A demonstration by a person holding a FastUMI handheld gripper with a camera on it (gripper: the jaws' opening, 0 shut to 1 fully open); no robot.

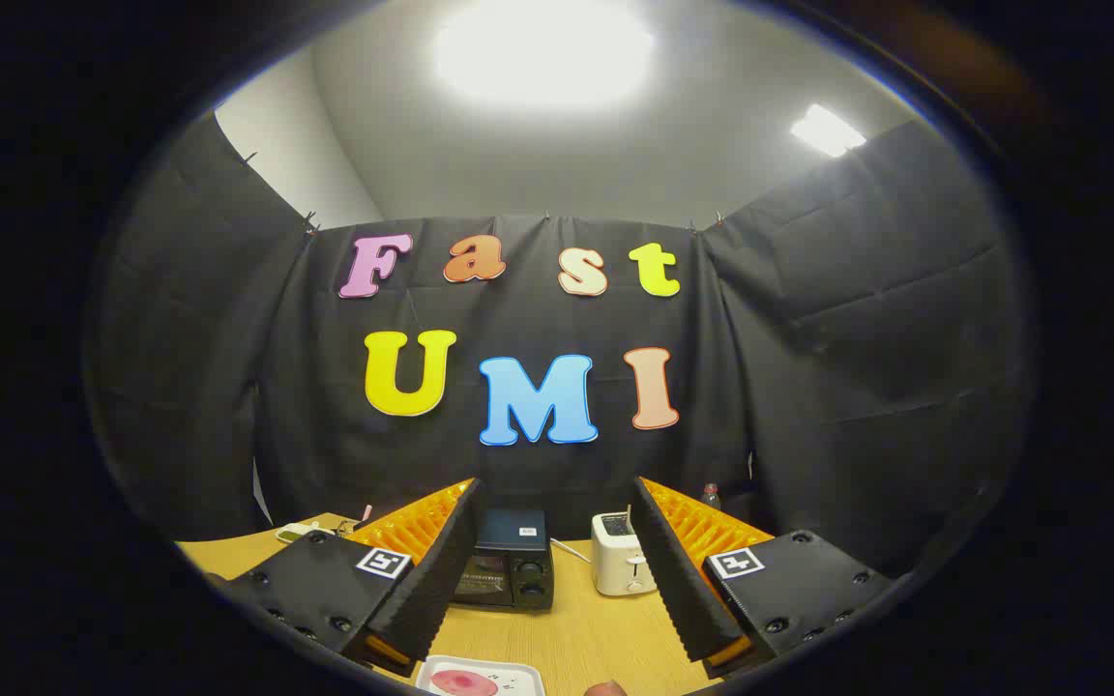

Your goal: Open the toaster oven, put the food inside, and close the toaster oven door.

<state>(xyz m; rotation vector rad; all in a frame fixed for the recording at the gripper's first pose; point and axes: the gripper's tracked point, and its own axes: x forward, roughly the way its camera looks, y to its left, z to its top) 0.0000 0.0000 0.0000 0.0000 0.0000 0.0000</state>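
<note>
The gripper (557, 580) hangs with fingers spread wide and empty, lined up on the closed toaster oven (509, 561) beyond them. Food waits on a white tray (480, 677) beneath, apparently staged for loading.

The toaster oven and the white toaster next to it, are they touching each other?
Apart. The gripper view shows bare wooden table and a white cord between the toaster oven and the white toaster. The open claw holds nothing.
</note>
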